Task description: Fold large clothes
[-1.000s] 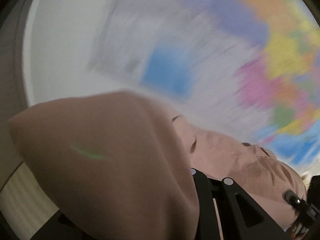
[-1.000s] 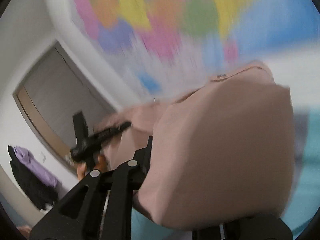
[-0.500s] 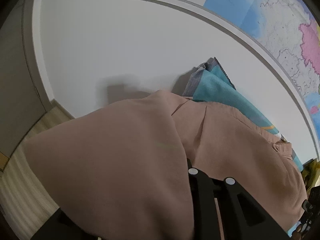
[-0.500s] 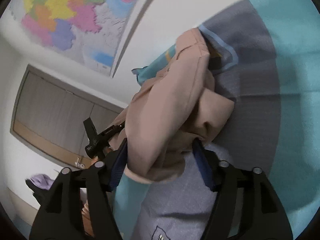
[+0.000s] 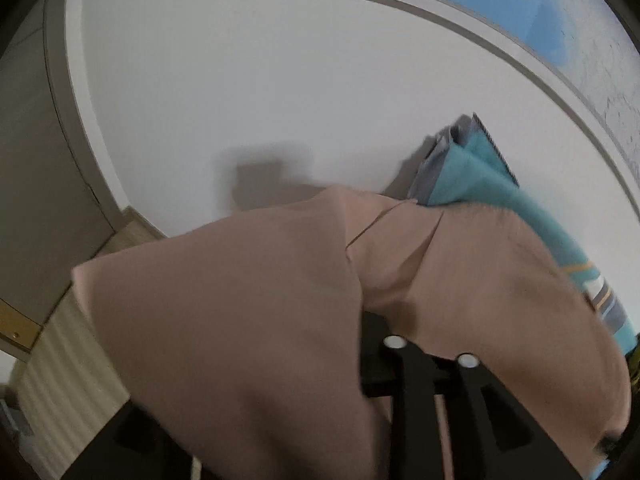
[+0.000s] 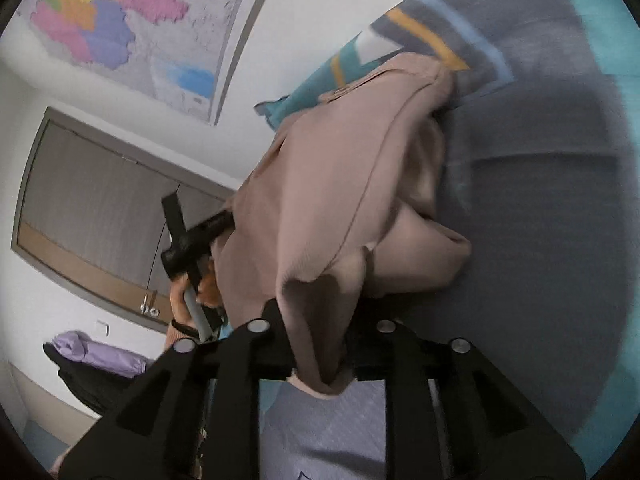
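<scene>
A large dusty-pink garment point(image 6: 340, 200) hangs stretched between my two grippers above a teal and grey blanket point(image 6: 540, 184). My right gripper point(image 6: 320, 360) is shut on a bunched edge of the garment, which drapes from its jaws. In the left wrist view the garment point(image 5: 240, 320) covers most of my left gripper point(image 5: 360, 360); cloth passes between its jaws and hides the fingertips. The left gripper also shows in the right wrist view point(image 6: 192, 236), held by a hand, with the garment running from it.
The blanket lies against a white wall point(image 5: 240, 80) with a colourful map point(image 6: 112, 20). A grey wardrobe point(image 6: 88, 200) stands to the left. Purple and black clothes point(image 6: 92, 360) lie lower left. Pale wooden floor point(image 5: 48, 380) shows lower left.
Both grippers have swung down from facing the wall map toward the blanket. The garment has come lower and its far part now rests bunched on the blanket.
</scene>
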`<action>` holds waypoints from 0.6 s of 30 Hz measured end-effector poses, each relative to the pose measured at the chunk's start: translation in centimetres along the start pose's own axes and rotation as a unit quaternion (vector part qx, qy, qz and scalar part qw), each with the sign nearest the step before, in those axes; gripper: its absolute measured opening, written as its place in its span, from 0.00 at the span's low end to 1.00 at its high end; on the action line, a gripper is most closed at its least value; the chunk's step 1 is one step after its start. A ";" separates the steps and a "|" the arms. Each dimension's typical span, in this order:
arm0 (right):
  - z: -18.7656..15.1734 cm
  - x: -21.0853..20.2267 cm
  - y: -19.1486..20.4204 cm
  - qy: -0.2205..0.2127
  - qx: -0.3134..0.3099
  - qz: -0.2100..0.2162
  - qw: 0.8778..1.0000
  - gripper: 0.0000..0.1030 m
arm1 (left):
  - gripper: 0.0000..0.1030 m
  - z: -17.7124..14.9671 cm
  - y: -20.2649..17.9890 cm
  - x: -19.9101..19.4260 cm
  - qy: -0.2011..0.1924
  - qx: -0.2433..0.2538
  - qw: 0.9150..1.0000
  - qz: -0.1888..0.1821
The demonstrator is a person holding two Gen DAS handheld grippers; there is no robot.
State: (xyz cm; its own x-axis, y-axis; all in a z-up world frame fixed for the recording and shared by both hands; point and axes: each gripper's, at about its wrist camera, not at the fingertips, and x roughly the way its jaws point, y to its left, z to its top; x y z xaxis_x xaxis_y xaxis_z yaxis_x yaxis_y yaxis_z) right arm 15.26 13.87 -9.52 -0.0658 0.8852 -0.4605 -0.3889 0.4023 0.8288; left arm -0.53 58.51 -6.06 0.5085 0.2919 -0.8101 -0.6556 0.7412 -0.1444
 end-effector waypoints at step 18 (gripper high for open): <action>0.4 -5.1 9.3 -0.103 -0.198 -0.167 0.960 0.54 | 0.74 -6.6 -4.0 -11.4 -0.071 0.186 0.979 0.051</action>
State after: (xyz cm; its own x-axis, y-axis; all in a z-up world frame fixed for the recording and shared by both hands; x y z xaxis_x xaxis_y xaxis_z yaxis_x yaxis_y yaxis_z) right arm 12.38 13.14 0.67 0.2903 0.7666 -0.5727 -0.6789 0.5868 0.4414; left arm -7.35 48.25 0.01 0.5411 0.4369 -0.7186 -0.4722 0.8649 0.1703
